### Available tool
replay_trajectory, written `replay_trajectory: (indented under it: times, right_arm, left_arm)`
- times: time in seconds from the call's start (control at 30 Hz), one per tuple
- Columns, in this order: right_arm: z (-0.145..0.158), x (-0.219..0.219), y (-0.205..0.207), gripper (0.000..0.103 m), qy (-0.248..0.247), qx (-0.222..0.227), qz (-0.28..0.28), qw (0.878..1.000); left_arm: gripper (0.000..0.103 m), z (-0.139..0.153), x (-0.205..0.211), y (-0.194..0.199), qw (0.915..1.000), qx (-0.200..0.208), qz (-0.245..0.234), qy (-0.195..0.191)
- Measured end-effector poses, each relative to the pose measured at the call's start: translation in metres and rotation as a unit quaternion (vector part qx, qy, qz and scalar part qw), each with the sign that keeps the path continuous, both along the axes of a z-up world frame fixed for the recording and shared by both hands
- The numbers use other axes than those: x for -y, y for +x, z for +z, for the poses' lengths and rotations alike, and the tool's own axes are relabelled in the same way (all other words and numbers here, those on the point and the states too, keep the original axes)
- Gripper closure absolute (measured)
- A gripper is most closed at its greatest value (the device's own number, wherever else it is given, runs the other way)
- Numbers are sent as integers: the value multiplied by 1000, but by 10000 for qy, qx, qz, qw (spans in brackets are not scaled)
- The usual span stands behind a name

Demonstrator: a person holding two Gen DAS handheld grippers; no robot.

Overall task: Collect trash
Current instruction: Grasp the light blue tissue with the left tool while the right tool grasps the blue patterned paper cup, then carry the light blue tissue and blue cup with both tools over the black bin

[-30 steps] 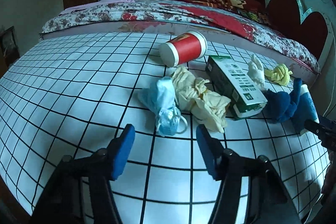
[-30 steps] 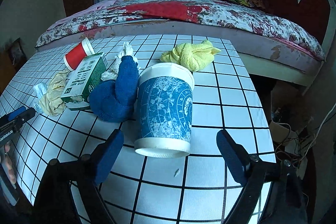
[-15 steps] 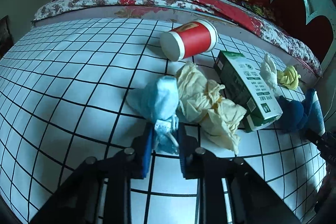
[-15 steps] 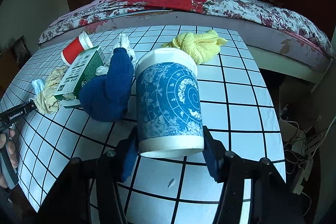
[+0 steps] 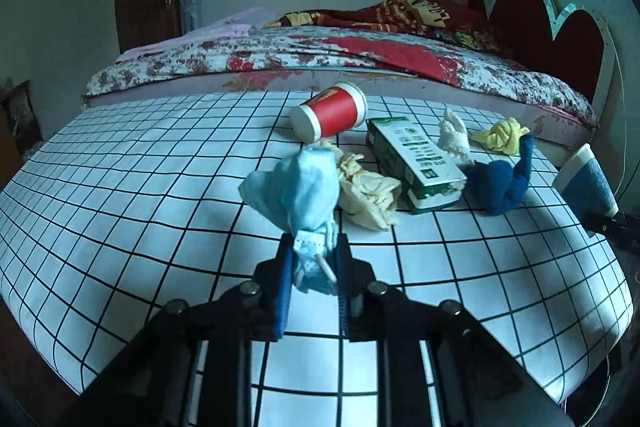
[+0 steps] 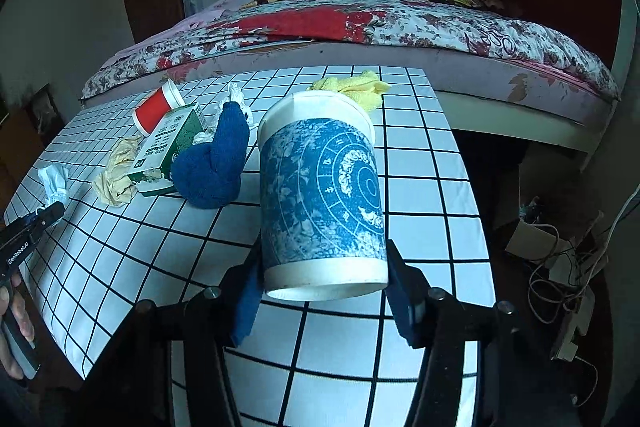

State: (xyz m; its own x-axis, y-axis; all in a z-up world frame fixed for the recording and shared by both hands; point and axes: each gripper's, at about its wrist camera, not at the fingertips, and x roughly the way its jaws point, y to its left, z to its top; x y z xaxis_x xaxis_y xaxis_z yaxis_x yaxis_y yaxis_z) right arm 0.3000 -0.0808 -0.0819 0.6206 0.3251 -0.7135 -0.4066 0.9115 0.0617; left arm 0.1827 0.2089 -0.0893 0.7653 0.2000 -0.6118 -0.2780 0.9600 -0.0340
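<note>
Left gripper (image 5: 311,259) is clamped tight on the blue face mask (image 5: 298,193); the mask is lifted clear of the gridded table (image 5: 120,187), its free end flopping above the jaws. Judged very light and limp: a pinch on the bunched fabric is enough, loose straps may snag. Right gripper (image 6: 322,277) is closed on the blue paper cup (image 6: 320,195) near its base, held off the table. Thin wall is judged crushable and smooth; squeeze is best kept moderate, low on the stiffer rim.
</note>
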Motion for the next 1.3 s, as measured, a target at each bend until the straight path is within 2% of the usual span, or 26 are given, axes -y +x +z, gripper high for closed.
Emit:
replay_trajectory:
  times: [0.4,0.83,1.3]
  right_arm:
    - [18,39,-57,46,40,323,-114,9994]
    - [27,100,-108,46,121,471,-554,9973]
    - [27,172,-138,46,87,520,-1118,9923]
  left_arm:
    - [83,26,63,-36,9972,512,-548,30]
    - [83,35,132,-59,9916,630,-1129,3]
    - [83,37,216,-60,9773,639,-2018,83]
